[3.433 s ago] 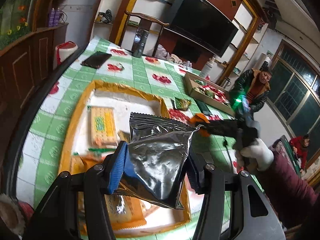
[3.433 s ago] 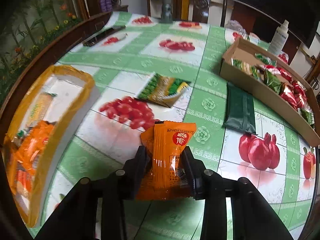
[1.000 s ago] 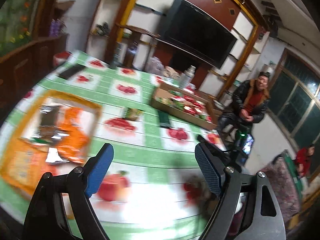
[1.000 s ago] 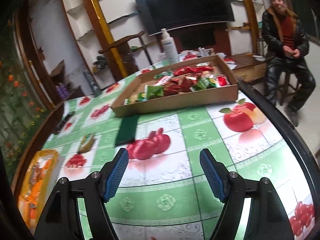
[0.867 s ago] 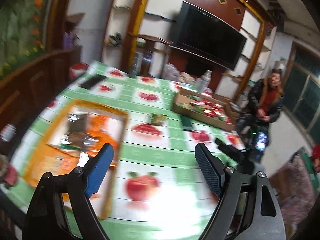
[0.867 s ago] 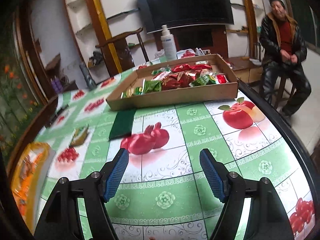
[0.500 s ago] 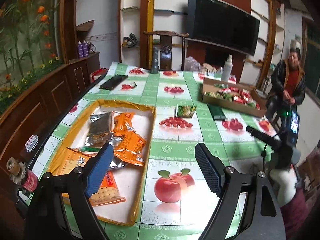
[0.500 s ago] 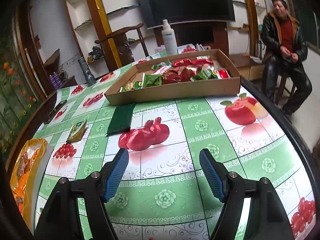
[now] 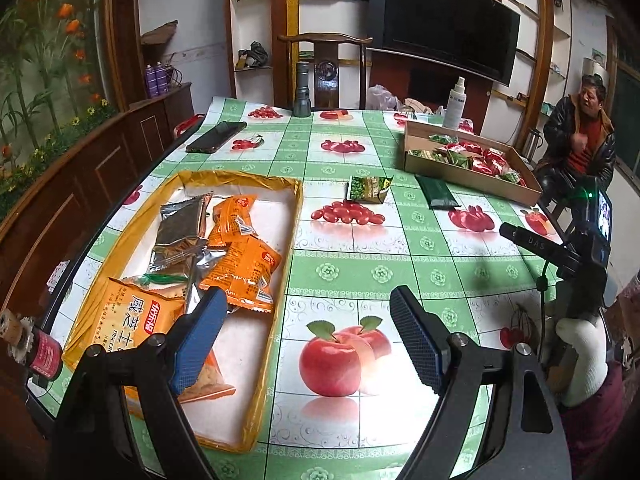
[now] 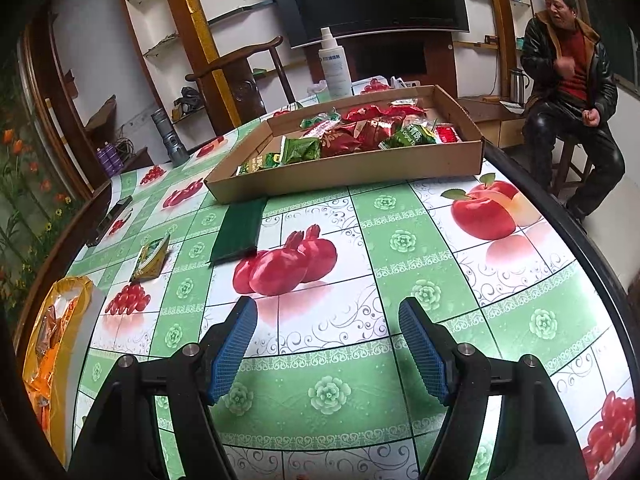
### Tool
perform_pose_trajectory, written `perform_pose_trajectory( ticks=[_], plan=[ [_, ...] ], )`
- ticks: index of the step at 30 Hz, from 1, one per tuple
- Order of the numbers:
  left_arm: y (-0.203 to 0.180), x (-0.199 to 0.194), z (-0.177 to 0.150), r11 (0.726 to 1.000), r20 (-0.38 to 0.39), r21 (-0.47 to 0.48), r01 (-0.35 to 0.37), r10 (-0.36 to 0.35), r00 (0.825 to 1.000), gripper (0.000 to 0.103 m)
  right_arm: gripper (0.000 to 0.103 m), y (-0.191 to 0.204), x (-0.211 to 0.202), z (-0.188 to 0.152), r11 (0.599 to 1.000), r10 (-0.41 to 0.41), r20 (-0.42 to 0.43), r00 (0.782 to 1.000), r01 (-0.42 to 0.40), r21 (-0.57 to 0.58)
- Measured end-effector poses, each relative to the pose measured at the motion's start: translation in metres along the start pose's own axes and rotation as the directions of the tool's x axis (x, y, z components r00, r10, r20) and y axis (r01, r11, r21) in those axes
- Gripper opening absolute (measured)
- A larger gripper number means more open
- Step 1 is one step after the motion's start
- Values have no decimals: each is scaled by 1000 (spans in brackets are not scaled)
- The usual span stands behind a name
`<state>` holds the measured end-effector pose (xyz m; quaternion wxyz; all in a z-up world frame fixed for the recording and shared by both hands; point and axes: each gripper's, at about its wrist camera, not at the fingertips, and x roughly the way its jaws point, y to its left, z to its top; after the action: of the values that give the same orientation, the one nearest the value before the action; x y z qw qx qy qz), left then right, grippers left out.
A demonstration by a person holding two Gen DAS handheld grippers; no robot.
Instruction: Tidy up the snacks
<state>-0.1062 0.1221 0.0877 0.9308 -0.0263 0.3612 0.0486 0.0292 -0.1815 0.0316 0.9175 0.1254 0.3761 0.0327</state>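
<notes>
Two containers sat on the surface [image 9: 360, 264] as we looked. Our yellow-rimmed tray [image 9: 240, 178], near the left edge, held a silver foil packet [image 9: 180, 228], several orange snack packets [image 9: 244, 264] overlapping one another, and a large orange cracker bag [image 9: 132, 320] at its near end. The cardboard box [image 10: 360, 172] at the far right side carried a heap of red and green snack packets [image 10: 360, 132].

Between them, two items lay loose on the fruit-print cloth: a small green pea packet [image 9: 370, 189], flat, its long axis running roughly toward the far edge, and a dark green flat packet [image 10: 238, 230] just in front of the box, one short end almost at the box wall and its length pointing back toward us.

Our left tongs [image 9: 308, 334] were spread wide with nothing between the blue pads, held above the tray's near right corner. Our right tongs [image 10: 328, 346] were likewise spread and empty, above the cloth near the pomegranate print.

A white spray bottle [image 10: 334, 64] stood beyond the box.
</notes>
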Motion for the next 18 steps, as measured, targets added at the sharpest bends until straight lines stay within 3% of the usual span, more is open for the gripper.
perform_pose_trajectory(
  ticks=[18],
  plan=[
    [2,12,-4,1000,-39,4,-1,1,999,84,76,-2,2,0,1000,-1,-11,1000,1,11]
  ],
)
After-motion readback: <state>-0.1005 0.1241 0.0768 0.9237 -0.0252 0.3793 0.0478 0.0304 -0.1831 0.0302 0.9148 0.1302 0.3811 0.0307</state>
